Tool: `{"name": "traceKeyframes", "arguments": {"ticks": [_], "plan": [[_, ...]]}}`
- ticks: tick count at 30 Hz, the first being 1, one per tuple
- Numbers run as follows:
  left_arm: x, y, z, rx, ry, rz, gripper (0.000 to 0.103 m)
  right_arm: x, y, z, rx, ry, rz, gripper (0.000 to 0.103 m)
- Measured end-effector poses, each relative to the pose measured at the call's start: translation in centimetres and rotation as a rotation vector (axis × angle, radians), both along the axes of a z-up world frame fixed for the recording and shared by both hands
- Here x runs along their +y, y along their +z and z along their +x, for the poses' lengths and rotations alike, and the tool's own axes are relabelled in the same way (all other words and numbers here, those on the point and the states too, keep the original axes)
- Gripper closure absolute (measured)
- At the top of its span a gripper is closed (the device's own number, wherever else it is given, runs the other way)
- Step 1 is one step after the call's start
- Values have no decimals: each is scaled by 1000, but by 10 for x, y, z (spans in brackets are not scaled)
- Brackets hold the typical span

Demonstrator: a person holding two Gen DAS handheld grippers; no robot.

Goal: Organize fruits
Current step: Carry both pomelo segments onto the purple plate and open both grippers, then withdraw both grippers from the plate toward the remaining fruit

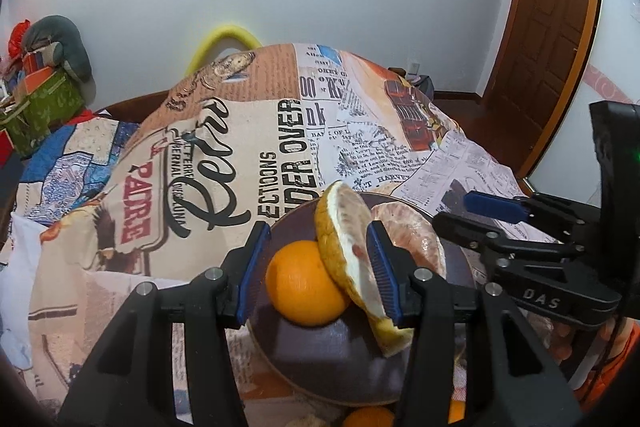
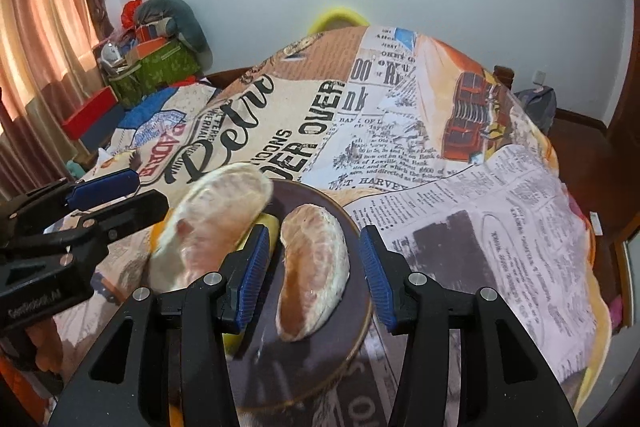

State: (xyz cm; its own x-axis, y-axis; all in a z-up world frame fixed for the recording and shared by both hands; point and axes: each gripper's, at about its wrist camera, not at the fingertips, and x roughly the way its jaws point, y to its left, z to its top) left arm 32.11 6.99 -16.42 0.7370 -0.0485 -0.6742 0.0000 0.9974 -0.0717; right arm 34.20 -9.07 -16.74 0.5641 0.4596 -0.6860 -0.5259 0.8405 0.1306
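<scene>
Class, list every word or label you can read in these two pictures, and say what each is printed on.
"DAS": right gripper.
"Retro": tablecloth.
"OVER": tablecloth, bold black print.
"HARVE": tablecloth, newspaper pattern.
"00": tablecloth, newspaper heading.
Label on left gripper: too blurred.
Fine newsprint columns: too small to read.

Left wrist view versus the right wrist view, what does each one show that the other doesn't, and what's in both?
Only the left wrist view plainly shows the orange on the plate and the brown door. Only the right wrist view shows the pink curtains. Both show the dark plate, the peeled pomelo segment, the rind-backed wedge and the newspaper-print cloth.
</scene>
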Motion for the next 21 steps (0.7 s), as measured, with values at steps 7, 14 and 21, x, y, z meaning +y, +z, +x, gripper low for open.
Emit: {"name": "traceKeyframes", "arguments": {"ticks": [7,14,21], "plan": [[2,22,-31,-30,15,8,54,-6,26,-27,-53,-3,17,59],[3,37,-66,-40,22,11,53,-10,46,-62,-96,9,22,59],[2,41,-101,-33,32,15,53,-13,47,-94,-104,25,27,55]]}}
